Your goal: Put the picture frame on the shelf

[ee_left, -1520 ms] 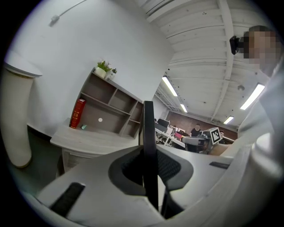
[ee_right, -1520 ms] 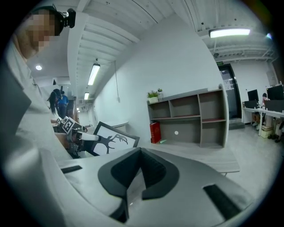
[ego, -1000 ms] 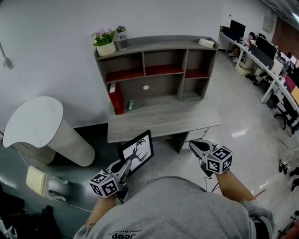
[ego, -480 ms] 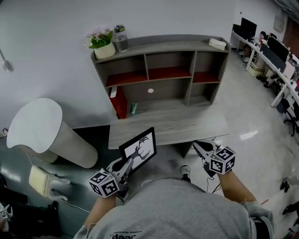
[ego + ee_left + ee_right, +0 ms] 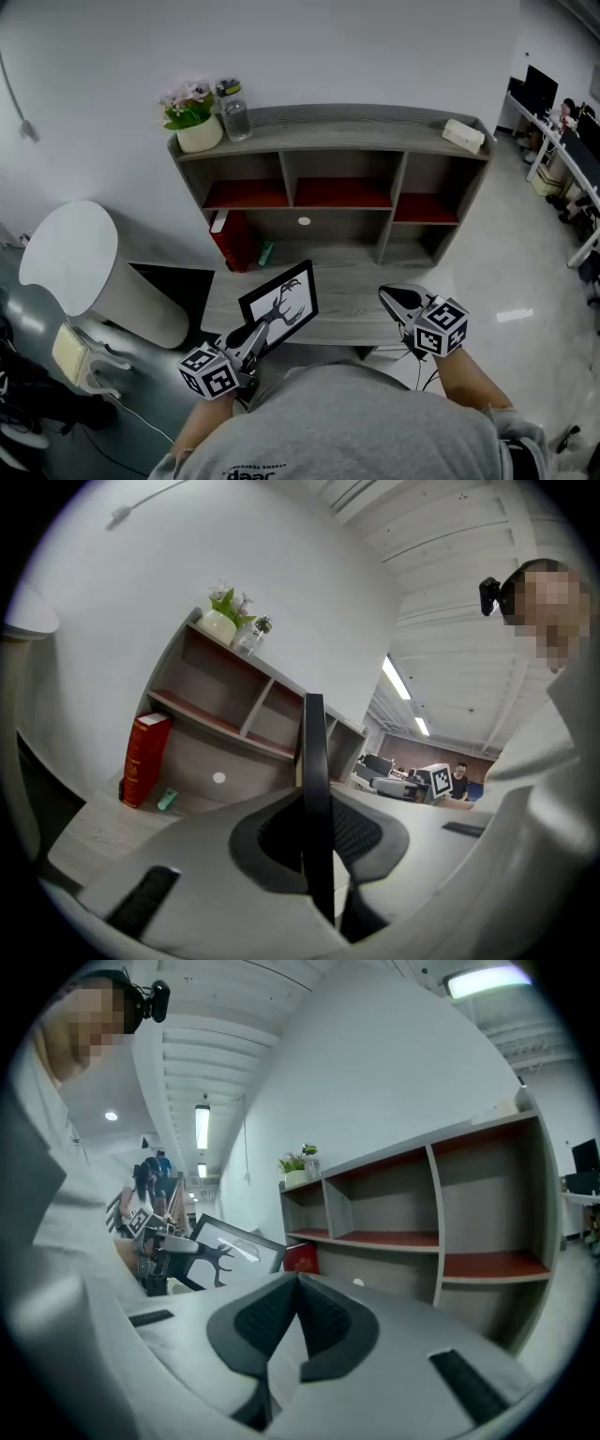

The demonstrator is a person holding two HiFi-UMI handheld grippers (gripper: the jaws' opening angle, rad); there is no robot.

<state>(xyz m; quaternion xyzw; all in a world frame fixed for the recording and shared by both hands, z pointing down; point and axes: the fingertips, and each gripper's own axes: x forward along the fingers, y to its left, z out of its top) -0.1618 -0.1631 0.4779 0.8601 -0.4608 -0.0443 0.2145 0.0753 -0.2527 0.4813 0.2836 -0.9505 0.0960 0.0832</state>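
You've got one picture frame (image 5: 278, 306) clamped in your left gripper (image 5: 255, 333), jaws tight on its bottom edge, frame tilted and held in the air over the desk (image 5: 361, 292), in front of the shelf (image 5: 328, 120) and not on it. Your right gripper (image 5: 392, 300) has its two jaws together on nothing, off to the frame's right. On the shelf: one flower pot (image 5: 195, 131) and one clear bottle (image 5: 234, 117) top left, one white box (image 5: 464, 136) top right, three red-floored compartments, and below them one red book (image 5: 234, 239) and one small green item (image 5: 266, 253).
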